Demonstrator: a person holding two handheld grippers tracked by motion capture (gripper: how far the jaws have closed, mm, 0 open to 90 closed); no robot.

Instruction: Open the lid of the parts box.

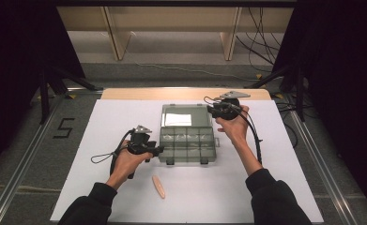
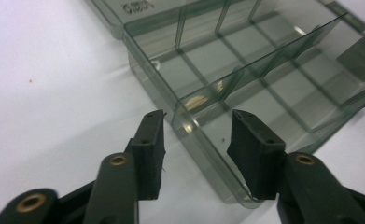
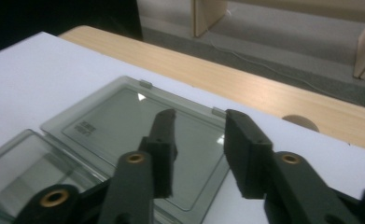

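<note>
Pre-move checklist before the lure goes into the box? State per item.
1. Lid fully open, lying flat: ok.
2. Left gripper jaws open, astride the box corner wall, pads not pressing: ok.
3. Right gripper open, empty, above the lid: ok.
4. Lure free on the white mat, near the left hand: ok.
5. Target compartment empty: cannot tell.

We are looking across a white sheet (image 1: 125,187) covering a light wooden table (image 1: 186,93). Beyond it, pale wooden furniture legs (image 1: 115,40) are standing on grey carpet (image 1: 181,70), where cables (image 1: 261,42) are trailing. Black curtains (image 1: 17,47) are hanging on both sides, and a taped numeral 5 (image 1: 64,127) is showing on the floor.
</note>
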